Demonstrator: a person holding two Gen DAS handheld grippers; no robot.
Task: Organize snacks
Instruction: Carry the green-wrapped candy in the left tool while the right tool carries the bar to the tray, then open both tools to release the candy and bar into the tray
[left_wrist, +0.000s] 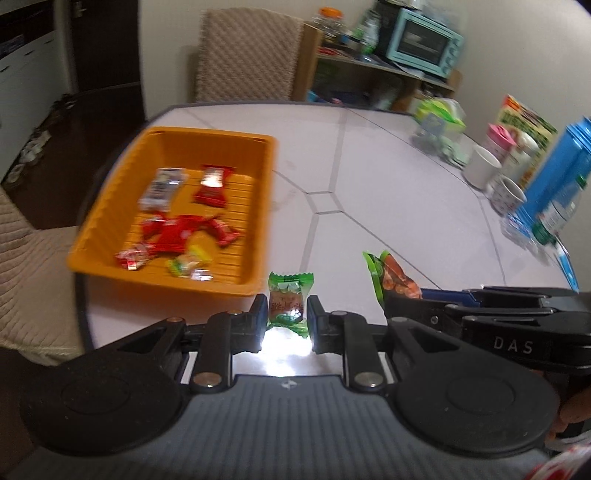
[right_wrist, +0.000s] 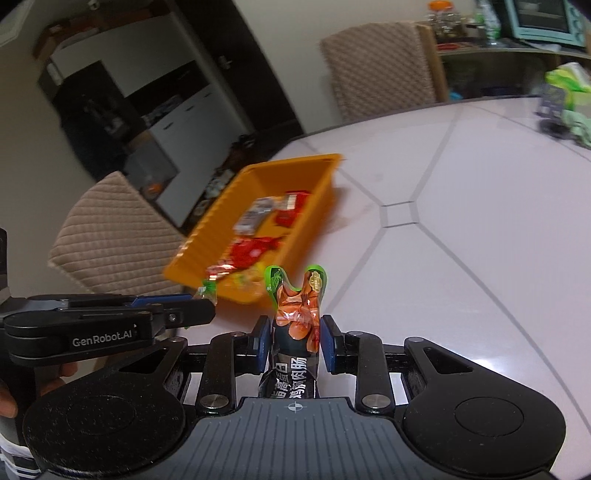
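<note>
Two snacks in hand: my left gripper (left_wrist: 287, 310) clamps a green candy (left_wrist: 288, 304), right gripper (right_wrist: 294, 341) clamps a sausage pack (right_wrist: 295, 325); several already lie in the orange bin (left_wrist: 110, 206); both undropped.

Left gripper (left_wrist: 287, 308) clamps green candy (left_wrist: 287, 303) — orange tray (left_wrist: 110, 221) beyond.

Orange tray (left_wrist: 110, 206); green-wrapped candy (left_wrist: 287, 306); green-orange-black sausage pack (right_wrist: 295, 325); pale lilac table (left_wrist: 388, 206), grey seams.
</note>
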